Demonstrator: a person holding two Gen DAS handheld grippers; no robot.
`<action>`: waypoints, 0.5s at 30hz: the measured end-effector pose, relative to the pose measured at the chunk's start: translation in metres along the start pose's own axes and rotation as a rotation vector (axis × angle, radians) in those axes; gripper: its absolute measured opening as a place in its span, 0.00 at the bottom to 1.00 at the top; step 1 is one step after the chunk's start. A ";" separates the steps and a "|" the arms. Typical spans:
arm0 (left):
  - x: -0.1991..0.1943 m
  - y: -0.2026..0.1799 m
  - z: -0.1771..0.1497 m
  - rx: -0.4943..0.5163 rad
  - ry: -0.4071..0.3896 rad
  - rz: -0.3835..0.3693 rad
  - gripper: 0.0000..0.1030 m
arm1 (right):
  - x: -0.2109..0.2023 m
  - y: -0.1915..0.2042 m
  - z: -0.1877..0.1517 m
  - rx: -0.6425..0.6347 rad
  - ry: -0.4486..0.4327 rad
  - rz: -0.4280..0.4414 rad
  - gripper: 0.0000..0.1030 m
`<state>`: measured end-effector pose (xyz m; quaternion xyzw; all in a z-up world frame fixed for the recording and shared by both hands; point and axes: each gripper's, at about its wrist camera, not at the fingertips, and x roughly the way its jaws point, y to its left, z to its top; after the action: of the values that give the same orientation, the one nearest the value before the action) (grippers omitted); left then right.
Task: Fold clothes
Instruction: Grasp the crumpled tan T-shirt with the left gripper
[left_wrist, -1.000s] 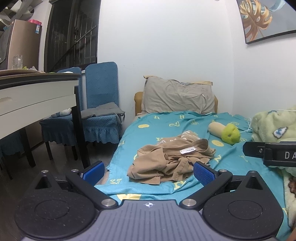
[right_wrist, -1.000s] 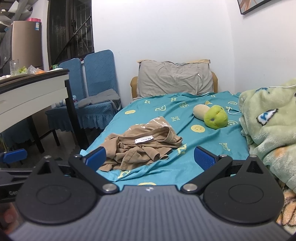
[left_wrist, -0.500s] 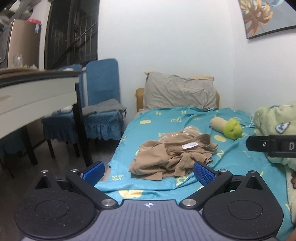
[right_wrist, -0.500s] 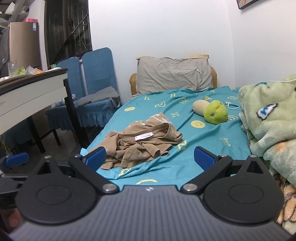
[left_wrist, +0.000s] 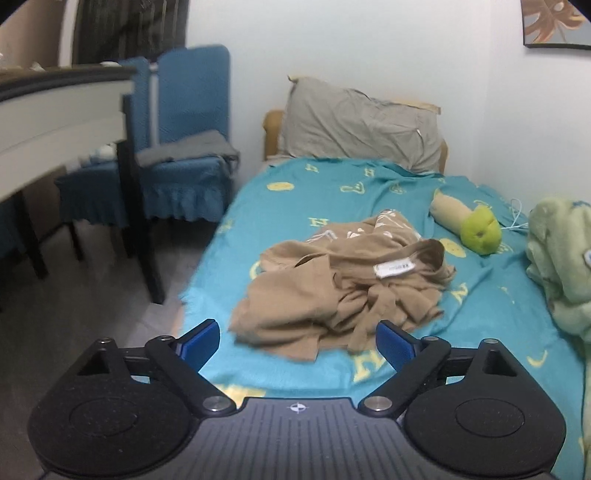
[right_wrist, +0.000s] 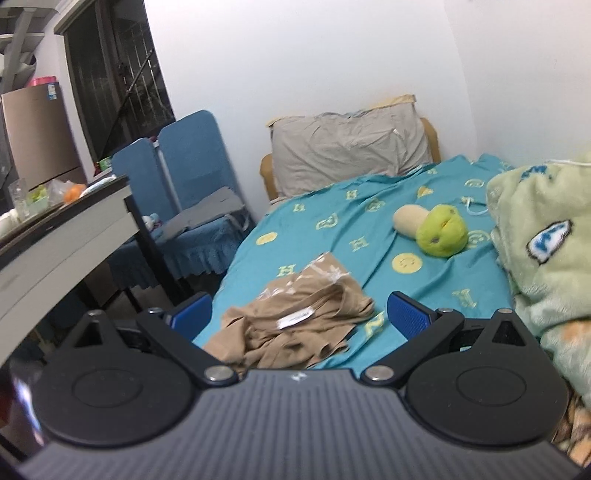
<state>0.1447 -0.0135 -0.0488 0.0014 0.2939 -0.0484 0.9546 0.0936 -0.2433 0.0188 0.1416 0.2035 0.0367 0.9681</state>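
While the left wrist view looks down the bed, the left gripper (left_wrist: 297, 341) hangs above the near end of the teal bedspread (left_wrist: 332, 184), its blue fingers (left_wrist: 197, 338) spread wide with nothing between them. Just ahead lies the tan garment (left_wrist: 332, 291), crumpled in a loose heap on the near half of the bed, closer to the left edge than to the green blanket (left_wrist: 561, 251) bunched on the right. A white label (left_wrist: 393, 267) shows at what looks like the neckline, turned up toward the far right of the heap. Farther back sit a green plush toy (left_wrist: 480, 234) and a grey pillow (left_wrist: 362, 122) against the wall; blue chairs (left_wrist: 184, 147) stand beside the bed.

From the right wrist view, the right gripper (right_wrist: 299, 314) also has its fingers held apart and empty, hovering over the near end of the heap. The garment (right_wrist: 295, 328) sits between and just beyond the fingers, the label (right_wrist: 295, 317) near the middle.

Judging by its soft folds, the cloth is thin, light and limp — it will sag and slide rather than hold shape, and a pinch may catch more than one layer. The neckline beside the label looks the surest landmark; taking the shoulders either side of it, one gripper each, should let the piece be lifted and shaken flat before any fold.
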 end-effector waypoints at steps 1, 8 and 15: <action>0.012 0.000 0.006 0.008 0.002 -0.002 0.89 | 0.003 -0.004 0.001 -0.001 -0.007 -0.006 1.00; 0.093 -0.014 0.019 0.208 -0.006 -0.025 0.87 | 0.050 -0.052 -0.030 0.172 0.082 0.019 1.00; 0.153 -0.007 0.006 0.221 0.052 -0.005 0.31 | 0.092 -0.065 -0.025 0.237 0.091 0.043 1.00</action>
<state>0.2738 -0.0344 -0.1296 0.1073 0.3112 -0.0830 0.9406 0.1681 -0.2874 -0.0575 0.2574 0.2470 0.0396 0.9334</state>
